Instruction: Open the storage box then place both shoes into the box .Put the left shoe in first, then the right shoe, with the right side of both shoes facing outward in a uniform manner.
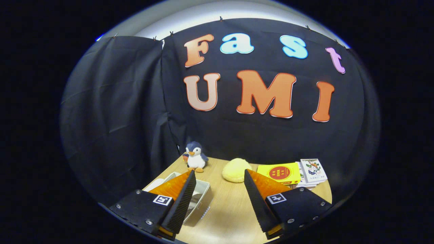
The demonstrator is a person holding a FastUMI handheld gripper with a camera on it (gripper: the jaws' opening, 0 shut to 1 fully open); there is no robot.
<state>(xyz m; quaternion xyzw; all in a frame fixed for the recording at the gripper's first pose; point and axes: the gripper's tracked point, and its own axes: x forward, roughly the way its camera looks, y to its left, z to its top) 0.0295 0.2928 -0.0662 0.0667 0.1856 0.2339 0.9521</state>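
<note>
My gripper [219, 176] is open, held high above a wooden table [230, 206], with nothing between its fingers. A pale storage box [200, 196] sits on the table under and just beyond the left finger [184, 200], which hides most of it. I cannot tell whether the box lid is open, though something dark shows inside it. The right finger [259, 200] hangs over bare table.
At the back of the table stand a plush penguin [195, 156] and a yellow soft lump [236, 170]. To their right lie a yellow booklet [279, 173] and a stack of printed cards [312, 172]. Black cloth walls close the back and left.
</note>
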